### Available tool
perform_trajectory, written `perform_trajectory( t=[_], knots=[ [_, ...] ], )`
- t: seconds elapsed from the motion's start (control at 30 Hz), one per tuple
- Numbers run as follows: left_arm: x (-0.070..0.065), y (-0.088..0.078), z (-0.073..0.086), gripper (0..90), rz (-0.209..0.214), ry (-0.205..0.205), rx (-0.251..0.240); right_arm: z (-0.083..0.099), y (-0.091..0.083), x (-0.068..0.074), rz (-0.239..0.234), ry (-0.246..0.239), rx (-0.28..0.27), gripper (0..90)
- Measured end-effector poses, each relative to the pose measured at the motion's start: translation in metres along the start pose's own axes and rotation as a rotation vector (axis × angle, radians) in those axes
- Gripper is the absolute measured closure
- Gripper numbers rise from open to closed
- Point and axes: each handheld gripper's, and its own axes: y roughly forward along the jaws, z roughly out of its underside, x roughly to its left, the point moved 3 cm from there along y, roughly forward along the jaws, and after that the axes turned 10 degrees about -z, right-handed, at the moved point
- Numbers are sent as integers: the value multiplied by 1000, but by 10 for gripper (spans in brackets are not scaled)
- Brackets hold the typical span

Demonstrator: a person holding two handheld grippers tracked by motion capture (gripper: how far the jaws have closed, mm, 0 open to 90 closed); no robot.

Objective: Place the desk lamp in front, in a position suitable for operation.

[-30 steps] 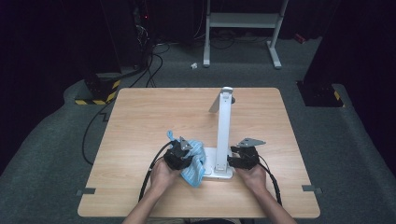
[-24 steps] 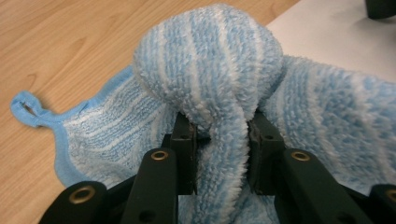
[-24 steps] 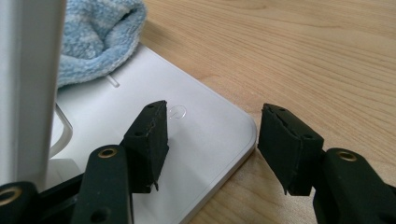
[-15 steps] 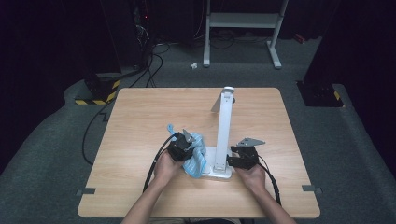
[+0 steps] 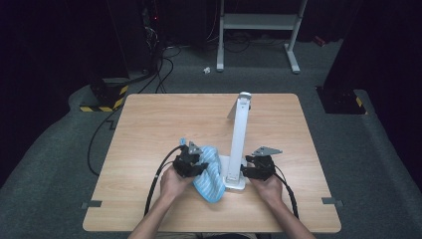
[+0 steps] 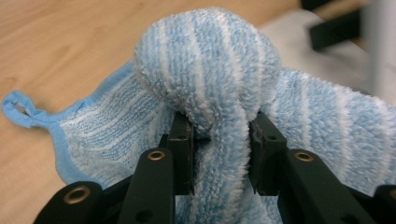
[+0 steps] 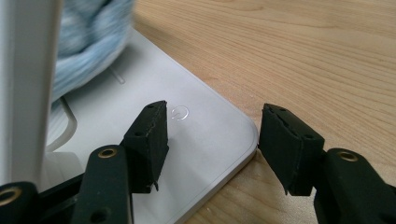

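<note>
Right now my left gripper [image 6: 219, 140] pinches a fold of the blue striped towel [image 5: 211, 174], jaws just eased slightly, low centre-left of the high view. Beside it, my right gripper [image 7: 212, 144] stands open astride the white lamp base [image 7: 205, 140] corner, its post [image 5: 239, 134] rising beyond.

The high view looks forward and down from above the person's edge of the counter [image 5: 149, 124], far enough back to take in its whole top and the dark floor beyond. The left gripper view sits very close behind its tongs [image 6: 219, 144], facing the striped towel [image 6: 210, 70]. The right gripper view looks low along its tongs [image 7: 212, 140] at the white lamp base [image 7: 196, 140]. All three share towel and base.
</note>
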Motion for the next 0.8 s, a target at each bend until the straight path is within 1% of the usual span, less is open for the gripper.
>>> perform_trajectory(
  t=[0.03, 0.1, 0.17, 0.27, 0.37, 0.47, 0.5, 0.57, 0.63, 0.73, 0.8],
  knots=[
    [-5, -3, 4, 656, 2, 14, 6, 0, 0, 0, -2, 1, 0, 415],
    [-13, -7, 12, 647, -10, 28, 5, 0, 0, 0, -5, 4, 0, 415],
    [-17, -9, 16, 640, -26, 24, -2, 0, 0, -1, -8, 8, 0, 413],
    [-22, -12, 18, 636, -60, 43, 3, 0, -1, -2, -16, 12, 7, 409],
    [-30, -16, 21, 634, -62, 55, 5, 1, -5, -3, 13, -1, 9, 412],
    [-37, -20, 27, 634, -69, 58, 4, 3, -9, -7, 9, 15, 8, 411],
    [-40, -19, 30, 634, -81, 69, 5, 3, -9, -8, 7, 22, 8, 410],
    [-44, -17, 33, 632, -117, 108, -4, 3, -9, -9, 0, 28, 7, 415],
    [-43, -14, 33, 629, -135, 120, -9, 3, -9, -9, -4, 29, 7, 417],
    [-36, -7, 31, 628, -181, 140, -14, 3, -8, -7, -16, 25, 5, 418],
    [-28, -3, 28, 628, -179, 129, -9, 3, -6, -6, -27, 23, 6, 418]
  ],
)
